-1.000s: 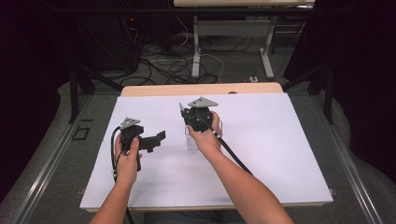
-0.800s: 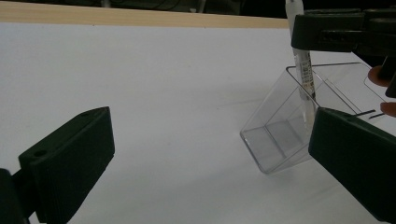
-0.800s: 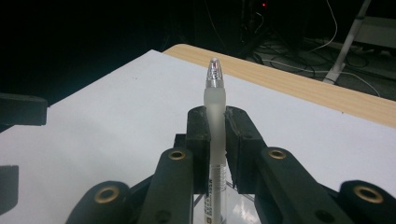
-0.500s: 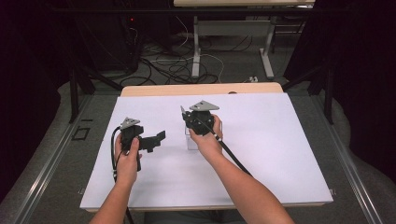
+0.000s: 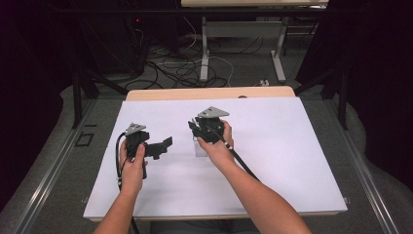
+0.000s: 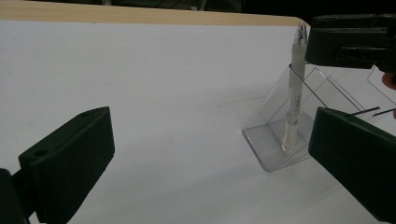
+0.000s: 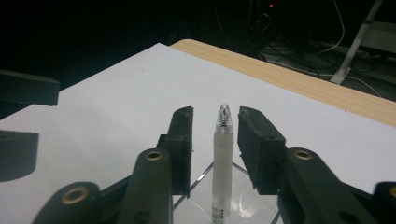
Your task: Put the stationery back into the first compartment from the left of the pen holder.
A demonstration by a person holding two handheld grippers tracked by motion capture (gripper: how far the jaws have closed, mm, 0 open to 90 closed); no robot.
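A frosted white pen [image 7: 222, 154] stands upright, tip up, in a clear plastic holder [image 6: 275, 140] on the white table top [image 5: 292, 161]. My right gripper [image 7: 215, 114] is open, one jaw on each side of the pen's upper end with small gaps and no contact. In the high view this right gripper [image 5: 196, 127] hovers just above the holder [image 5: 200, 147]. My left gripper [image 5: 164, 145] is to the left of the holder, held open and pointing at it, with nothing between its jaws. From the left gripper [image 6: 212, 140] view the pen [image 6: 294, 79] rises to the right gripper [image 6: 350, 39].
A bare wooden strip [image 5: 209, 93] runs along the table's far edge. Beyond it are desk legs and cables [image 5: 195, 63] on the floor. Metal rails [image 5: 53, 165] flank the table on both sides.
My right gripper has sunk very slightly over the pen. The left gripper has stayed where it was.
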